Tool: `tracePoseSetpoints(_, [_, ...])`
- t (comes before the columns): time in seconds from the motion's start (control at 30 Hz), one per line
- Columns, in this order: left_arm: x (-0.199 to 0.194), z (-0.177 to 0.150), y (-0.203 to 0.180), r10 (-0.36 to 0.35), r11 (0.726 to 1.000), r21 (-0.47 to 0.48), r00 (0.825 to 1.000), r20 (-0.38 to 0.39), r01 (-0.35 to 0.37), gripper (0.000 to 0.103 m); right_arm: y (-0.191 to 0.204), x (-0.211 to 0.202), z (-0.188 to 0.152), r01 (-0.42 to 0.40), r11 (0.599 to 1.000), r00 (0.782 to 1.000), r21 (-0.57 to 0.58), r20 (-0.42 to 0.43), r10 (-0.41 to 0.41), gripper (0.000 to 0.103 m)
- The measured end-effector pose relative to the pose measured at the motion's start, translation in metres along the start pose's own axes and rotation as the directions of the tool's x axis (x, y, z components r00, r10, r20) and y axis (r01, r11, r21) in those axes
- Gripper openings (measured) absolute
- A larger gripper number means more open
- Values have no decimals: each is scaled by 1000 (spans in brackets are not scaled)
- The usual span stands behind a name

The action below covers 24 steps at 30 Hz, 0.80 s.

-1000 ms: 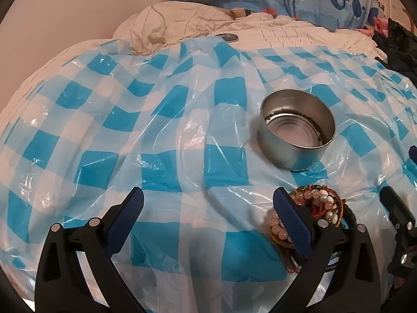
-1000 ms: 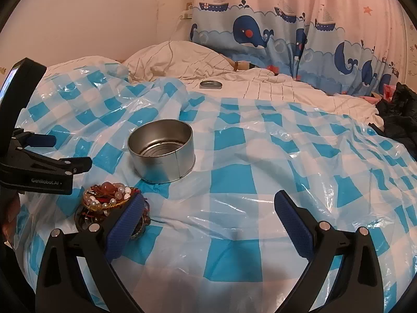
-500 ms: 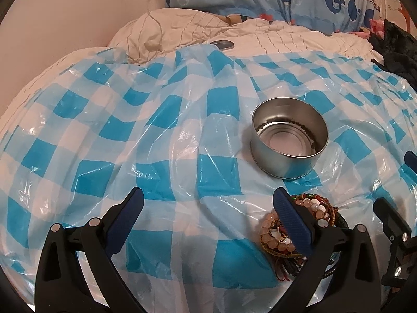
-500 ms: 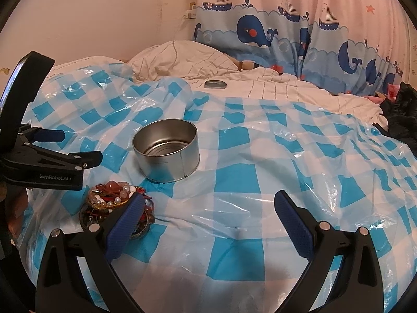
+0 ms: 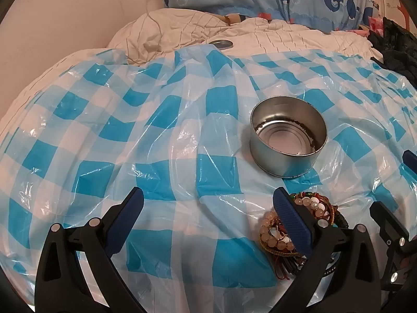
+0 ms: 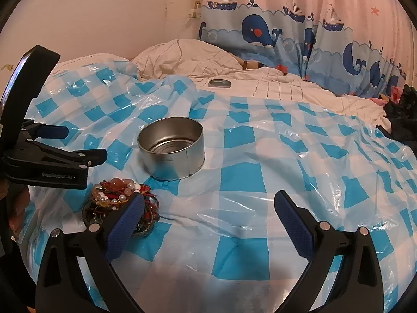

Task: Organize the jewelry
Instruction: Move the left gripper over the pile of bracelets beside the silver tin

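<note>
1. Bracelet pile point(image 6: 120, 198) lies on the checked plastic sheet point(image 6: 242, 177), just beside the empty round tin point(image 6: 170, 147); tin lid point(image 6: 220, 83) rests well apart on the bedding.
2. Left gripper point(image 5: 206, 219) and right gripper point(image 6: 208, 216): jaws spread wide, holding nothing.
3. Handling: beaded loops look light, floppy, probably tangled (cords partly hidden). Pinch one strand at the top and lift slowly.

Two low forward wrist views, side by side, sharing tin point(image 5: 288, 137) point(image 6: 170, 148) and jewelry pile point(image 5: 302, 224) point(image 6: 117, 195).
</note>
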State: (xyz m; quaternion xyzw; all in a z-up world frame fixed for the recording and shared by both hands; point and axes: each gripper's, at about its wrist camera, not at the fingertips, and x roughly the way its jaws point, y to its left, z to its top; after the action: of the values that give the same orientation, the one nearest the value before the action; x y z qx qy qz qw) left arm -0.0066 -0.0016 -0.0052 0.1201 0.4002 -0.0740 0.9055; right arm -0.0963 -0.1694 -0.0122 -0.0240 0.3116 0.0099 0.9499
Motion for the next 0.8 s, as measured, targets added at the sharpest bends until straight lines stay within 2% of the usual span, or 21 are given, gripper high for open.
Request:
tracePoseSetpoints(0.53, [0,-1,0,3,1000,4,1000,0,-3,95,7,-1,0,-37,999,999,-23,-3,37,96])
tracePoseSetpoints(0.8, [0,-5,10,19,1000,4,1000,-9,-19,95,20,-3,1,-83,995,997,-59,-5,82,96])
